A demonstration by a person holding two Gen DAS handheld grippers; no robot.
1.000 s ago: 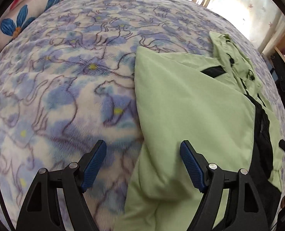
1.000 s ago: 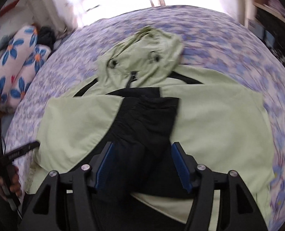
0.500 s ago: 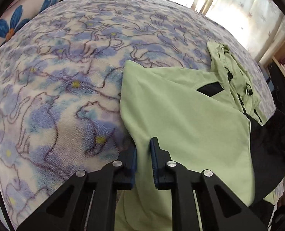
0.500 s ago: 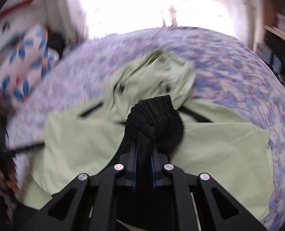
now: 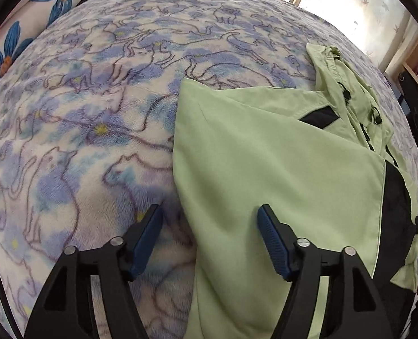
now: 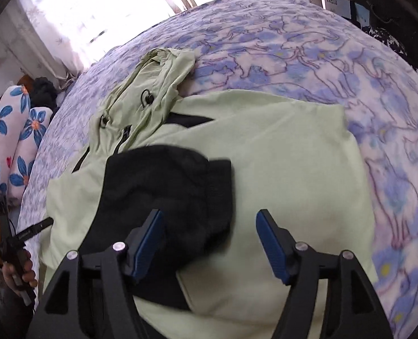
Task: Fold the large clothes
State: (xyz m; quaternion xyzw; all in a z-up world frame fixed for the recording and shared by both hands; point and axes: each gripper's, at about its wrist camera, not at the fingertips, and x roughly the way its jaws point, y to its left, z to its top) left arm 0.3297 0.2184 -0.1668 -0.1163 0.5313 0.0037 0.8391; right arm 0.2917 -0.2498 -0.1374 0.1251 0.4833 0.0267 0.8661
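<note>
- Left gripper (image 5: pixel 210 236): jaws spread and opening; the jacket's left edge runs between them, pads not pressing on it.
- Right gripper (image 6: pixel 209 240): jaws spread and opening, above the black fleece lining flap (image 6: pixel 169 186); pads clear of the cloth.
- Pale green hooded jacket (image 5: pixel 279 175) lies flat on the bed, sides folded in, black lining showing along the middle; its near hem is cut off by the frame bottom in both views.
- Jacket's left edge is a clean straight fold, with open blanket beside it on the left.
- Its right edge is also straight, with open blanket beyond it on the right in the right wrist view.
- Fleece blanket with blue-purple cat print (image 5: pixel 96 113) covers the whole bed; plenty of bare room to either side and past the hood.
- Hood (image 6: pixel 155 84) lies crumpled at the jacket's far end, drawcord toggles visible.
- Person's hand (image 6: pixel 19 271) grips the other gripper's handle at the left frame edge, only partly in view.
- White pillows with blue flower print (image 6: pixel 11 141) lie at the bed's far left side.
- Window at the far end is blown out; no detail readable.
- Dark furniture at far right is cut off, hard to make out.
</note>
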